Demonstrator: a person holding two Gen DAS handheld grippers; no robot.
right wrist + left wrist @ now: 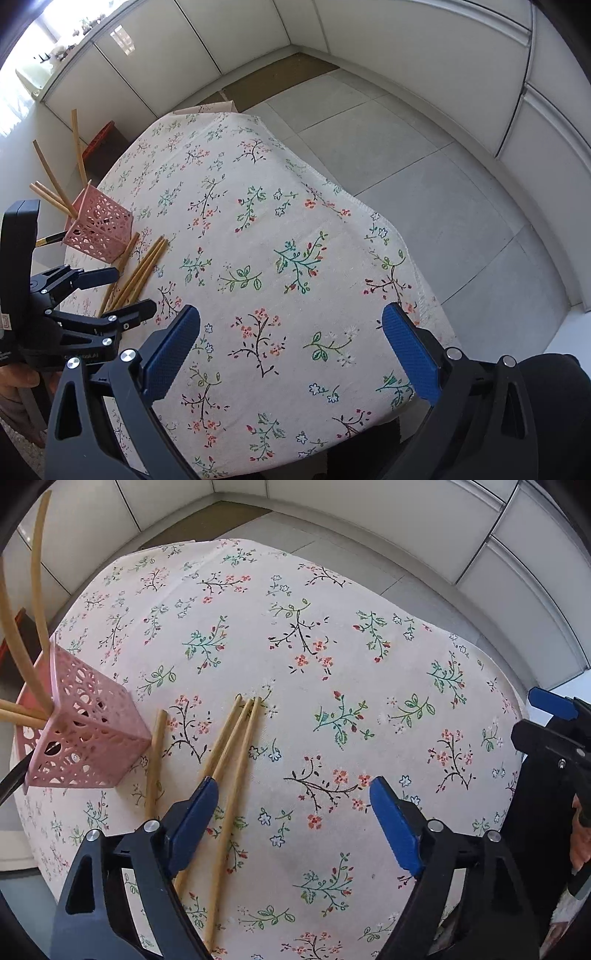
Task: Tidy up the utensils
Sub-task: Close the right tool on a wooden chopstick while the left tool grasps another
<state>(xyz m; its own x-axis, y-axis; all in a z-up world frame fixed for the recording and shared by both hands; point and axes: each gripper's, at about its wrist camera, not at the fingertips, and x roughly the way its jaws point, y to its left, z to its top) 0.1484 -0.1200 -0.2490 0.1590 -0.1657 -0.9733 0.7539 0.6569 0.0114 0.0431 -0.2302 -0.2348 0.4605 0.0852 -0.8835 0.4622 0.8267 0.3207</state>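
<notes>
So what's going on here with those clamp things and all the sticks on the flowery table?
A person holds a two-finger gripper in each hand and is tidying chopsticks. Some already stand in the pink basket, while four loose chopsticks lie on the floral tablecloth beside it. The left gripper hangs open over the loose ones, one blue pad above them, gripping nothing. The right gripper is open too, over bare cloth away from the sticks.

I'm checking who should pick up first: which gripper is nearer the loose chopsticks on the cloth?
Left. The left gripper hangs over the loose chopsticks, one of its fingers above them. The right gripper is off to their side, over bare tablecloth.
</notes>
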